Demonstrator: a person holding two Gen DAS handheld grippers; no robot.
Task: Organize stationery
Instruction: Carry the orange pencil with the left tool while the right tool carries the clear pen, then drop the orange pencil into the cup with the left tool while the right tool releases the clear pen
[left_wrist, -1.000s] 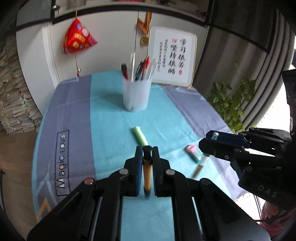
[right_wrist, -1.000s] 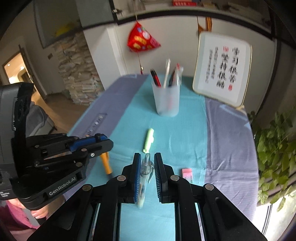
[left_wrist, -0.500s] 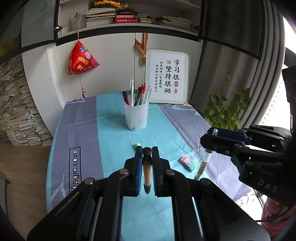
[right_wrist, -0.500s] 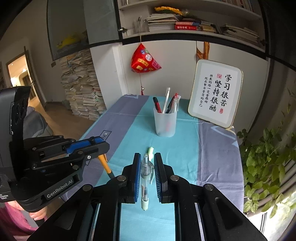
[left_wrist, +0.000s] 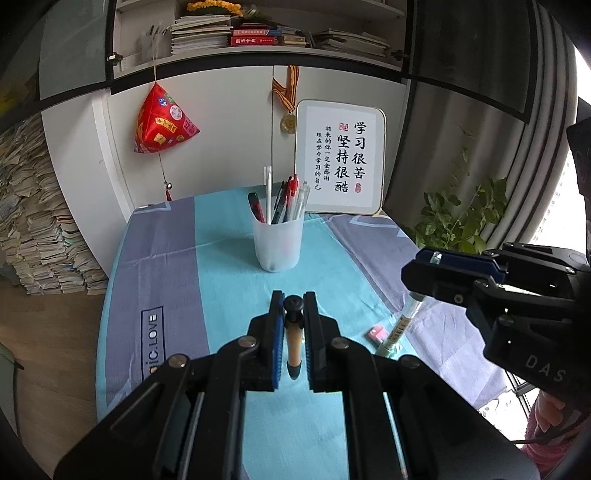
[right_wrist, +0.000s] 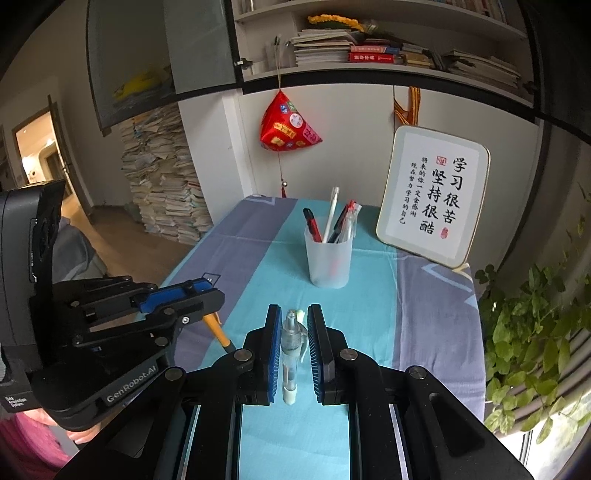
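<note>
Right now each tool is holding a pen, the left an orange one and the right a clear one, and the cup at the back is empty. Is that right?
Not quite: the cup is not empty. The right wrist view shows several pens standing in it. The rest holds: the left tool grips the orange pen and the right tool the clear pen.

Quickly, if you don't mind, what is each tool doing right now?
Left tool: closed on an orange pen, lifted above the table.
Right tool: closed on a clear pen, also off the table.
</note>
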